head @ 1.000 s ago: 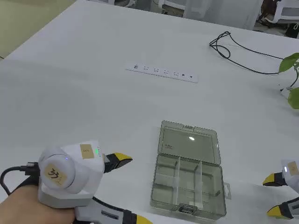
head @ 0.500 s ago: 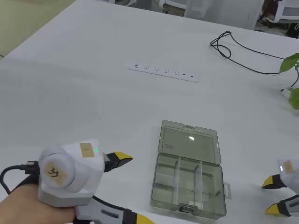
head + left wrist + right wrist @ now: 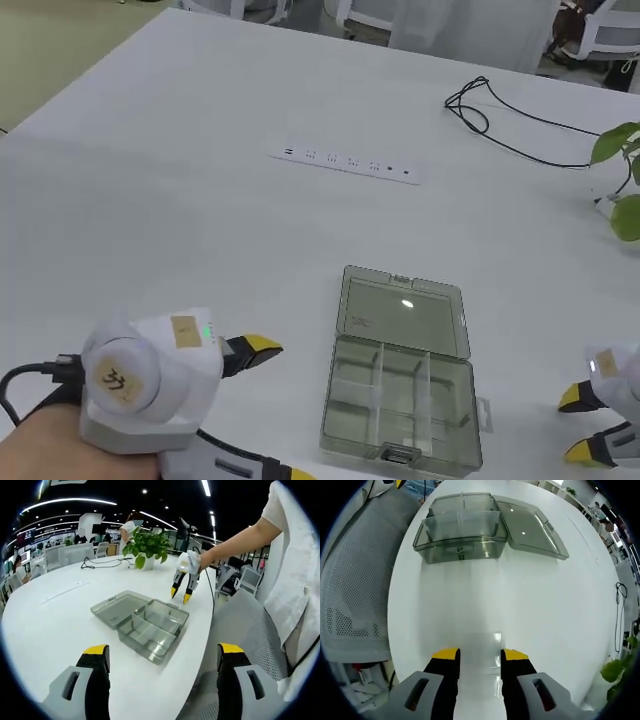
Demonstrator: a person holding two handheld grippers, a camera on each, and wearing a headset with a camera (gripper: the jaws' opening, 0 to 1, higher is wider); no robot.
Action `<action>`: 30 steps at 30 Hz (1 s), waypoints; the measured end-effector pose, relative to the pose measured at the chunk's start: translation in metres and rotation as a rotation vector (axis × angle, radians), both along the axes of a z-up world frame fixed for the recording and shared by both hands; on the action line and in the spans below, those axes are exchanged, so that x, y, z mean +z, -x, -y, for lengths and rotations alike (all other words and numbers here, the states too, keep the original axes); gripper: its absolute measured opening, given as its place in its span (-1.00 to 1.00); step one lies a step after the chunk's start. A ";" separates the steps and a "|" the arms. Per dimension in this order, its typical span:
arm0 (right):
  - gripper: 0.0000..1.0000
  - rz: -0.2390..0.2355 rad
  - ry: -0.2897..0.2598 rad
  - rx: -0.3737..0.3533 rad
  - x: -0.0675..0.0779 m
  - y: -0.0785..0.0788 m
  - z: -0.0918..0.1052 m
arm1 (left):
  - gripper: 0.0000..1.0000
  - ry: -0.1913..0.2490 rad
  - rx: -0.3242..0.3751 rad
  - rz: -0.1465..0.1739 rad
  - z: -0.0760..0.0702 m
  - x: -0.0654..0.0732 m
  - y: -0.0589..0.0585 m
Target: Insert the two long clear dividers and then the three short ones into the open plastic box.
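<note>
Neither claw has shifted: left claw point(image 3: 162, 652) and right claw point(image 3: 479, 655) hang open, empty, flanking the plastic box point(image 3: 400, 400). A nudge could skid it off the desk point(image 3: 200, 200).

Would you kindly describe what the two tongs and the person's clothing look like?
Both the left tongs and right tongs have white bodies and grey-and-black jaws with yellow tips. The left tongs bear a tan handwritten sticker, a small green light and a trailing black cable. The person wears a loose white sleeve.
</note>
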State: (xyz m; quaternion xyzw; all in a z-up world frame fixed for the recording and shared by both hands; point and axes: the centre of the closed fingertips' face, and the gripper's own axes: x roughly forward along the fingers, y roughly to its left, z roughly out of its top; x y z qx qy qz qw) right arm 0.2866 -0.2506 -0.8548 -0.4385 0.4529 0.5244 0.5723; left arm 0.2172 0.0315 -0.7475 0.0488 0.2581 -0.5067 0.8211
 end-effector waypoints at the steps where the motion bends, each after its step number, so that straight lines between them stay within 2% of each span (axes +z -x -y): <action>1: -0.34 0.001 -0.002 -0.001 0.000 0.000 0.000 | 0.81 -0.001 -0.001 0.000 0.000 0.000 0.000; 12: -0.34 0.066 -0.069 -0.047 0.021 0.002 -0.013 | 0.80 0.004 -0.001 0.014 0.000 0.006 -0.002; 23: -0.34 0.159 -0.144 -0.114 0.058 0.003 -0.031 | 0.79 0.015 -0.005 0.027 0.003 0.013 -0.003; 30: -0.34 0.225 -0.199 -0.144 0.089 0.006 -0.047 | 0.79 0.028 -0.001 0.036 0.006 0.021 -0.006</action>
